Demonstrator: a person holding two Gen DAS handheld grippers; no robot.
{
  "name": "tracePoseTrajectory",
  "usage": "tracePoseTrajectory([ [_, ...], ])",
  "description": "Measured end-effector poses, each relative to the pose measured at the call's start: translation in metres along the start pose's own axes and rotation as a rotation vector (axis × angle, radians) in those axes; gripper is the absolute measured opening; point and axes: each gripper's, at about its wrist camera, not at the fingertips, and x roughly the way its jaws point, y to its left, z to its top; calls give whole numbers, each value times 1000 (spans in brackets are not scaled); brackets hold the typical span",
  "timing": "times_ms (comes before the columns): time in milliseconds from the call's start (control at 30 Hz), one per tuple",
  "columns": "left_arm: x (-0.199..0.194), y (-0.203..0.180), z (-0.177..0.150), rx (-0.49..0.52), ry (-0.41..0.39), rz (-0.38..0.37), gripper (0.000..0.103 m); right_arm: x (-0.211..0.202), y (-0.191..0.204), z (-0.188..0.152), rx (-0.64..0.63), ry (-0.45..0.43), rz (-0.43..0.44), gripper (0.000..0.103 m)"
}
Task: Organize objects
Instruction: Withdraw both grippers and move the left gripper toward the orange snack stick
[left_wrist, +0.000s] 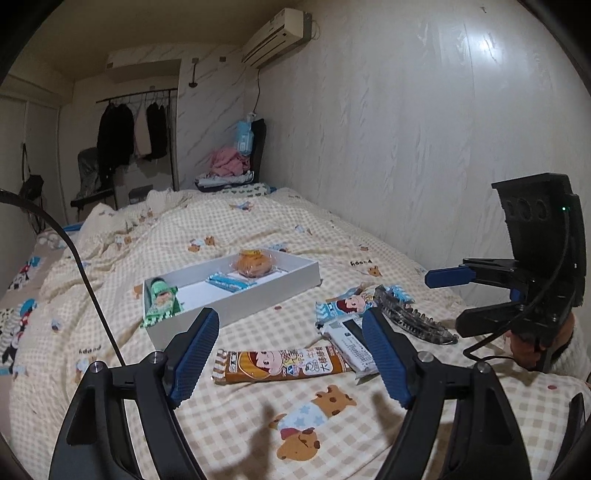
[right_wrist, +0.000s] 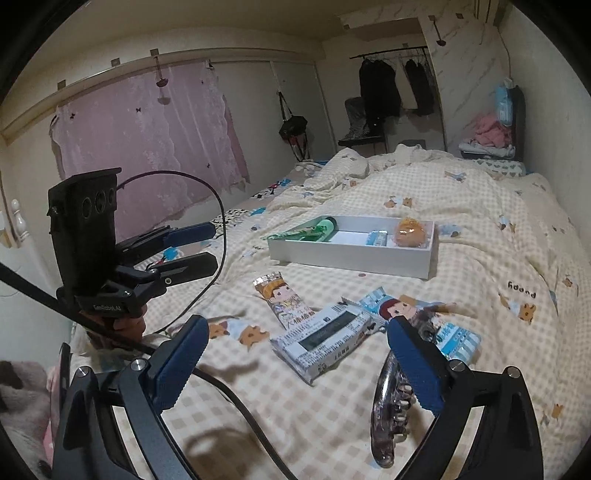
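Observation:
A white box (left_wrist: 258, 295) sits on the bed and holds a green packet (left_wrist: 160, 299), a small blue packet (left_wrist: 231, 282) and a wrapped orange bun (left_wrist: 253, 264). Nearer me lie a brown snack packet (left_wrist: 280, 363), a white-and-dark packet (left_wrist: 351, 343), a blue cartoon packet (left_wrist: 347, 306) and a clear hair claw (left_wrist: 410, 317). My left gripper (left_wrist: 290, 314) is open just above the brown packet, which its pads do not touch. My right gripper (right_wrist: 297, 322) is open over the white-and-dark packet (right_wrist: 325, 339). The hair claw (right_wrist: 388, 406) lies beside its right finger.
A checked quilt with bear prints (left_wrist: 314, 417) covers the bed. A pale wall (left_wrist: 406, 147) runs along its right side. A chair with piled clothes (left_wrist: 236, 162) stands at the far end, with a clothes rack (left_wrist: 133, 125) beyond. A black cable (right_wrist: 221, 387) trails across the quilt.

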Motion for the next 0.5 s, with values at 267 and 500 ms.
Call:
tracePoseTrajectory([
  [267,17,-8,-8,33,56,15,85,5,-7,-8,31,3,-22,98],
  [500,26,-12,-15,38,86,30,89,11,-12,-24,84,-28,-80,98],
])
